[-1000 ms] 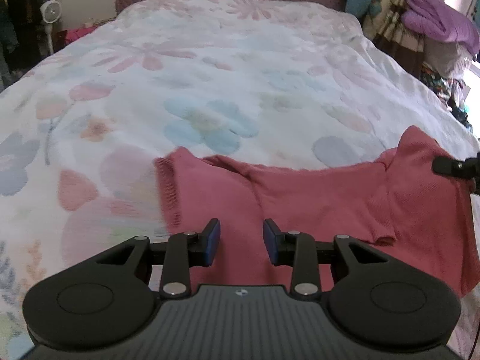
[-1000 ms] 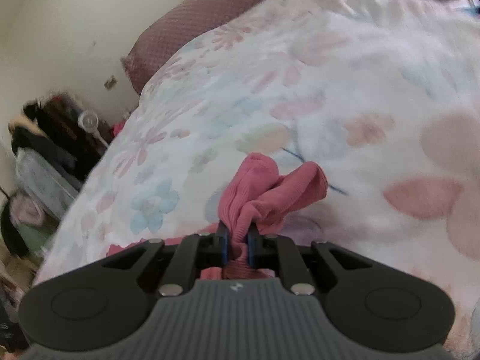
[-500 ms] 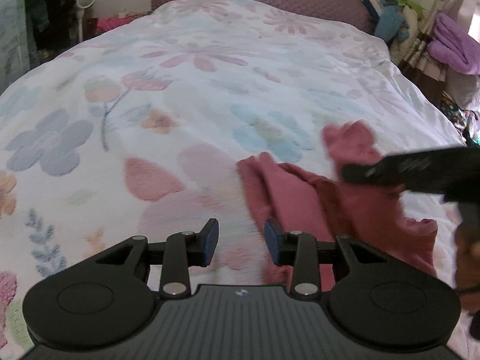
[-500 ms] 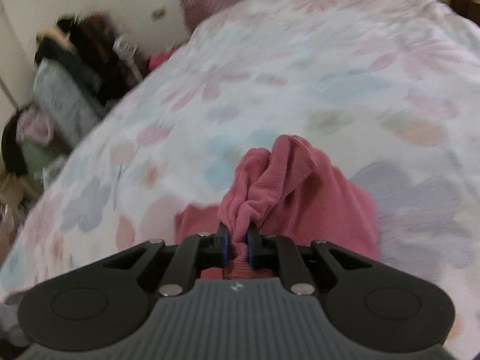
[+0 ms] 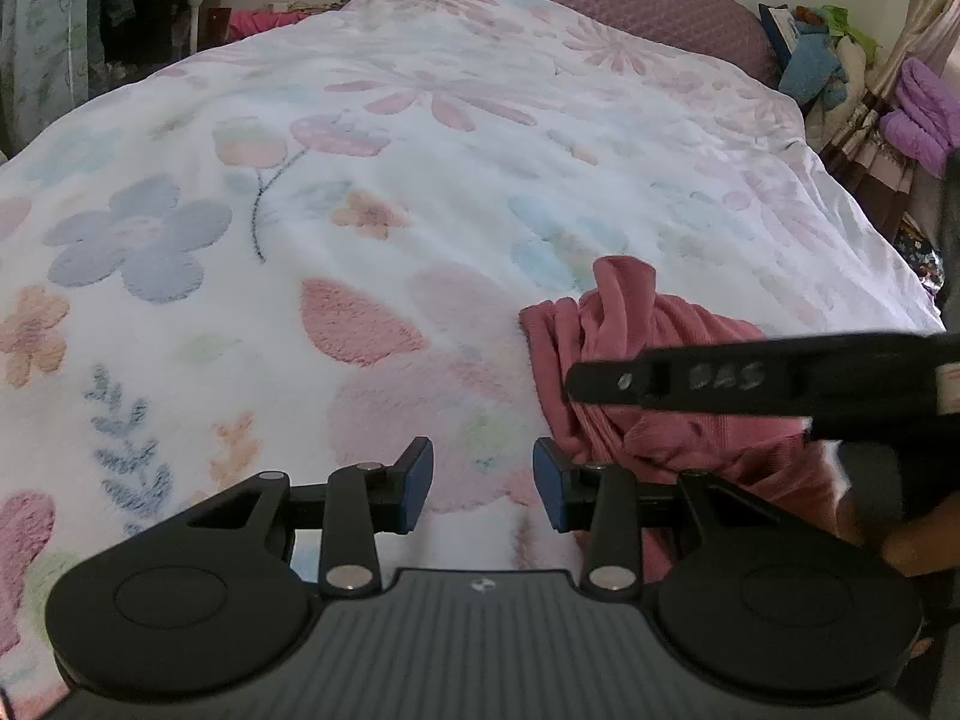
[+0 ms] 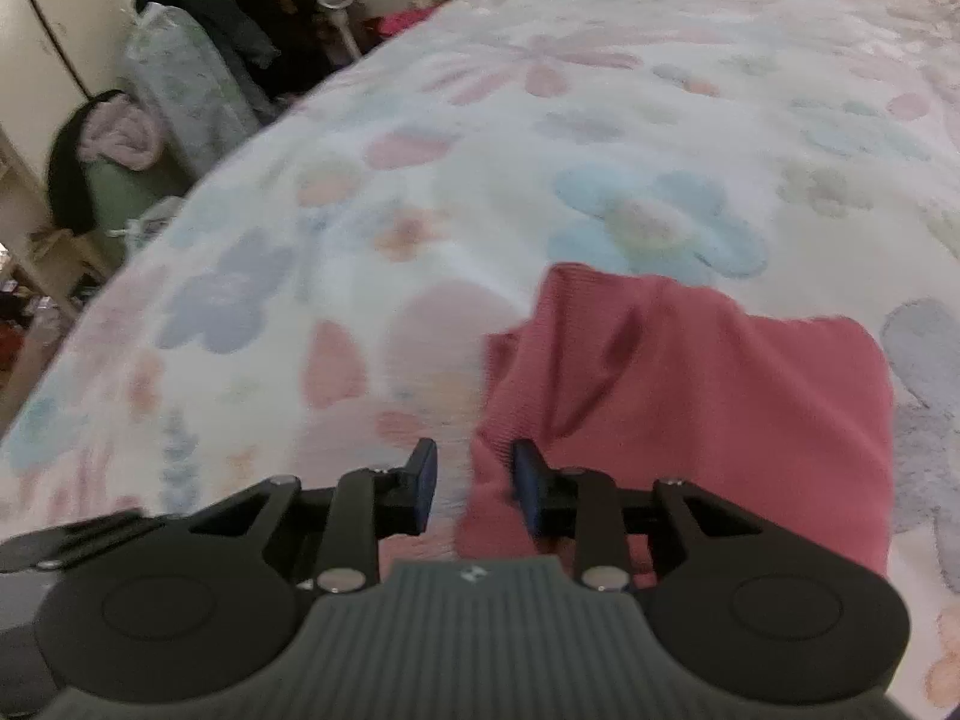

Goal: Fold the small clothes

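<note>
While the left hand-held gripper [image 5: 482,483] hovers over the floral bedspread [image 5: 372,192], its blue pads stand apart with nothing between them, having just widened a little. To its right the pink ribbed garment [image 5: 636,348] lies bunched on the bed, partly under the right pad. Further right, the right hand-held gripper [image 6: 472,489] has just been opening and is released: the garment's edge sits between its fingers, against the right pad [image 6: 527,492], and the cloth spreads ahead and to the right of it.
</note>
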